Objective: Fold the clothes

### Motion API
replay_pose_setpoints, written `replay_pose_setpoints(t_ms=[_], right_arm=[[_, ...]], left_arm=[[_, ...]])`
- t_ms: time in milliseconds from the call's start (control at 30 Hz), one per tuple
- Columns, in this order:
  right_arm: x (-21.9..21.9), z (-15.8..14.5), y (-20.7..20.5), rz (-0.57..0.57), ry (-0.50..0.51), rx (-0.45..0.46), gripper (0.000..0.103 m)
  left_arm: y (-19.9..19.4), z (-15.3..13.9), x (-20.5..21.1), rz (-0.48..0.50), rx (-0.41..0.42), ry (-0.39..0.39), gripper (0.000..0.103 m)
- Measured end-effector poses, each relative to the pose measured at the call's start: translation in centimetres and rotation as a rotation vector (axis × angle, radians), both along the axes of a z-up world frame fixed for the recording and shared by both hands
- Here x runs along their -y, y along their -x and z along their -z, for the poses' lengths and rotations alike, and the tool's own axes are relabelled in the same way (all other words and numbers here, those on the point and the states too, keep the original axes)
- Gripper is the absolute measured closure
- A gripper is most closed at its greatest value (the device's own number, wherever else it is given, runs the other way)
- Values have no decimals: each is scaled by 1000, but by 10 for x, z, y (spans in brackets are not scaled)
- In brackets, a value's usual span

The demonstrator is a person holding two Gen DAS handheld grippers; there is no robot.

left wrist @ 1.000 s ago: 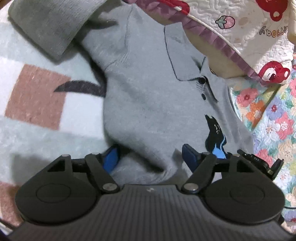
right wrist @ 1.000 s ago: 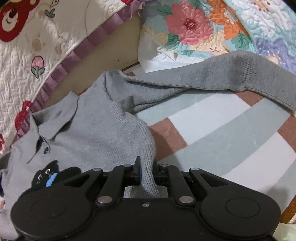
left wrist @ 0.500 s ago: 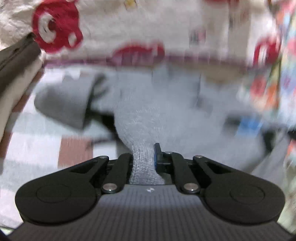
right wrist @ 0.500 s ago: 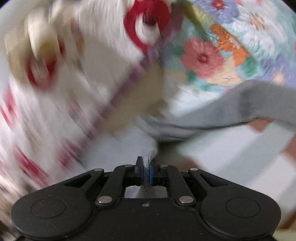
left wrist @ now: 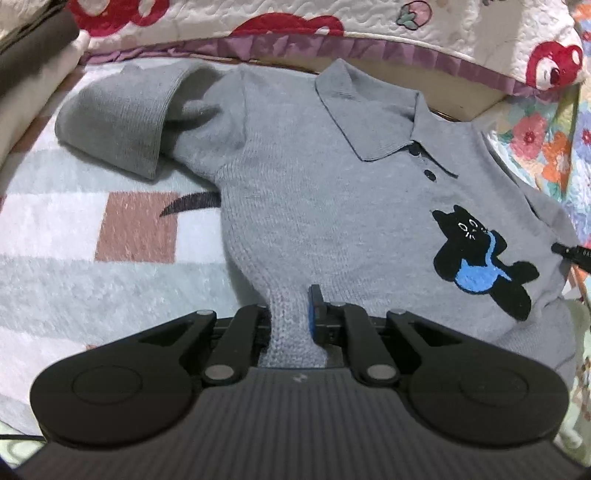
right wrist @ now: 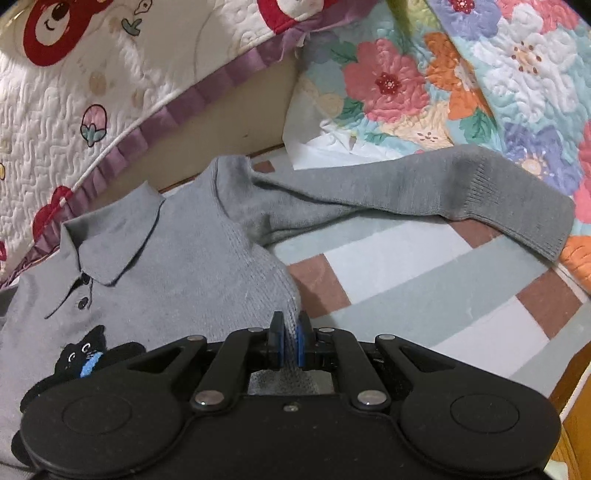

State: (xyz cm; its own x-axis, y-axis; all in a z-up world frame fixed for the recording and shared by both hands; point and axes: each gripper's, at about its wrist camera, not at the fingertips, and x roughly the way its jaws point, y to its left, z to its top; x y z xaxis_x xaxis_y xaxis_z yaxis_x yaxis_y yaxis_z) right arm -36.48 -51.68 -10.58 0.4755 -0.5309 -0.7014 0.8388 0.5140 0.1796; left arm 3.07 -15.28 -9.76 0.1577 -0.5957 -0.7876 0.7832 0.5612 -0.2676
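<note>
A grey knit polo sweater (left wrist: 314,184) with a black cat patch (left wrist: 480,258) lies front up on a striped blanket (left wrist: 92,258). My left gripper (left wrist: 291,317) is shut on a bunch of the sweater's lower left edge. My right gripper (right wrist: 290,339) is shut on the sweater (right wrist: 177,266) at its lower right edge. One sleeve (left wrist: 114,122) lies folded at the left. The other sleeve (right wrist: 424,188) stretches out to the right. The right gripper's tip (left wrist: 572,253) shows at the left wrist view's right edge.
A white quilt with red bears and a purple frill (left wrist: 332,26) lies behind the collar. A floral quilt (right wrist: 461,74) lies at the right, under the sleeve's cuff. Folded fabric (left wrist: 26,74) sits at the far left.
My left gripper was open over the sweater's hem a second ago and has shut on it. Both grippers swung quickly with the sweater and now hold it spread flat.
</note>
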Motion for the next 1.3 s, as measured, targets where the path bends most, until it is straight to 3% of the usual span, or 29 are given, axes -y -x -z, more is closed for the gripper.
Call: replay_pose_setpoints(t_ms=[233,333,467,567,633,700,800,900,967,1033,1100,1200,1300], right_arm=[[-5,9,-2,5,13,-106,96],[-4,13,4,44,-4,-113,97],[3,9,16,185,18,-180,97],[2,0,14,215,52,-186,91],[-2,-5,-1,161,58,-148,89],[-6,-11,-17,108,64,-111,89],[-11,-18,-39,28,72,-55,89],[-19,-31,-89,-106,122,-27,89],[-26,-45,-132,-212,188,-41,89],[-33,-66,-183,-357,235,-26,89],[-45,-86,-231,-499,281,-1,89],[-71,-102,-296,-696,312,37,89],[-102,-85,-341,-840,290,33,88]], left_arm=[[3,9,5,34,-9,-58,96],[-3,14,1,16,-70,-46,95],[-4,9,-3,6,-60,-29,89],[-7,-5,-11,-16,-38,50,88],[-15,-24,-26,-70,-21,179,83],[-25,-39,-39,-136,35,251,75],[-42,-45,-47,-200,76,236,67],[-63,-46,-50,-272,37,245,64],[-79,-57,-51,-334,-20,310,62],[-89,-78,-44,-328,-5,355,57],[-90,-97,-21,-270,89,326,36],[-90,-91,14,-247,182,237,36],[-93,-61,23,-284,254,163,36]])
